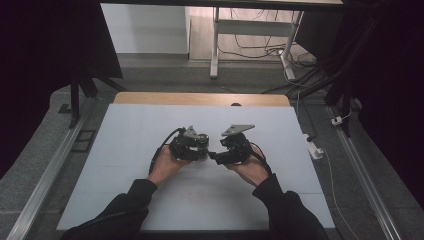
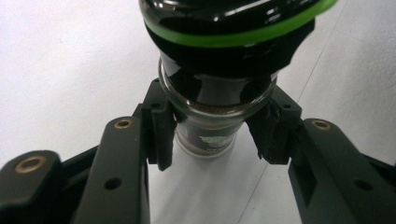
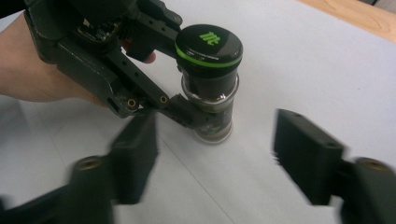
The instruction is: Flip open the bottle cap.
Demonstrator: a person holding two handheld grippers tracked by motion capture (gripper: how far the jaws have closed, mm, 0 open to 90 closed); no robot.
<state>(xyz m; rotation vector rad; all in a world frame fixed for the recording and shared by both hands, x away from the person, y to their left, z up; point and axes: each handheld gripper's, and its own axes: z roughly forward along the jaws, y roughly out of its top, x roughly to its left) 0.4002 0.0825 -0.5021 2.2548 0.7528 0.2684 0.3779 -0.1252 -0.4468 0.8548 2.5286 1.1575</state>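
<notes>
A small glass jar [image 2: 217, 93] with a black cap ringed in green stands upright on the white mat [image 1: 150, 130]. It holds something dark and grainy. My left gripper [image 2: 217, 135] is shut on the jar's glass body just below the cap. In the right gripper view the jar [image 3: 210, 51] stands at the middle, with the left gripper [image 3: 196, 114] reaching in from the upper left. My right gripper [image 3: 219, 158] is open, its blurred jaws spread wide just short of the jar. From above, the left gripper [image 1: 201, 148] and right gripper [image 1: 212, 156] meet mid-table around the jar [image 1: 202, 140].
The white mat covers a wooden table whose bare far edge [image 1: 200, 98] shows at the back. A white power strip [image 1: 315, 150] and cables lie on the floor to the right. A desk frame [image 1: 215, 45] stands beyond the table.
</notes>
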